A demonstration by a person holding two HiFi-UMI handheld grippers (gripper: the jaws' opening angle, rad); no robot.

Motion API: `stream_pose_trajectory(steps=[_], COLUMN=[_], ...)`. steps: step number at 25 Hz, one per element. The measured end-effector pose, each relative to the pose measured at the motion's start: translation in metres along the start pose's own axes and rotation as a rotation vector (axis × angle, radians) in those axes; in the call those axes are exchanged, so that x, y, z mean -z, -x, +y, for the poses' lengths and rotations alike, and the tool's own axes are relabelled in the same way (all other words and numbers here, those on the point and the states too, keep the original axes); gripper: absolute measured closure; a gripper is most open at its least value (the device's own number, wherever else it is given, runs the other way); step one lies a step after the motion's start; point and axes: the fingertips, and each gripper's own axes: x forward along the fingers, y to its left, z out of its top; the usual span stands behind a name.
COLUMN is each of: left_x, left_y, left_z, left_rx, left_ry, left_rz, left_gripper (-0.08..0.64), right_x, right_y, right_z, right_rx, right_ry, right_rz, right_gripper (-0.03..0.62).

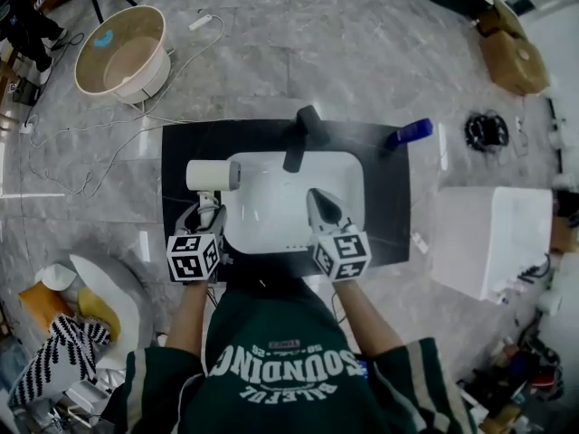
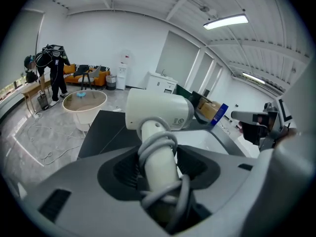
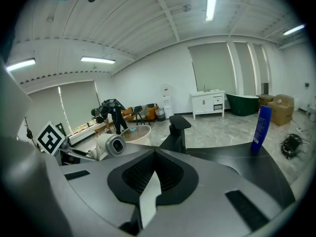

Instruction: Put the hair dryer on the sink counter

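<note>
Left tool clamps the hair dryer beside the sink, right tool closed, faucet beyond.

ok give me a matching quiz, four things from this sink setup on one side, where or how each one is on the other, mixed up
1 hair dryer
2 blue bottle
3 faucet
4 right gripper

A jaws shut, empty
B behind the basin
C handle clamped in the left gripper
D standing on the black counter

Pairs: 1-C, 2-D, 3-B, 4-A

Grey marble floor, white walls, ceiling strip lights, orange sofa
</note>
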Motion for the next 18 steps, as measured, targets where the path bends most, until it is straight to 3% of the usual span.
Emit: stream_pose_trajectory(steps=[9,18], left_x=[0.017,-0.002], left_y=[-0.017,-0.044], left_z=[0.026,0.05], left_rx=[-0.055,-0.083], left_ry=[0.037,0.069], left_rz=[0.036,0.031], left_gripper=[0.336,0.336], right_x=[0.008,0.005], right_y=[-0.011,-0.02], right_z=[0.003,-0.006], right_rx=[0.0,0.02], right_ry=[-0.002,-0.003], right_rz=[0.036,0.044], right_gripper=[0.592,0.591])
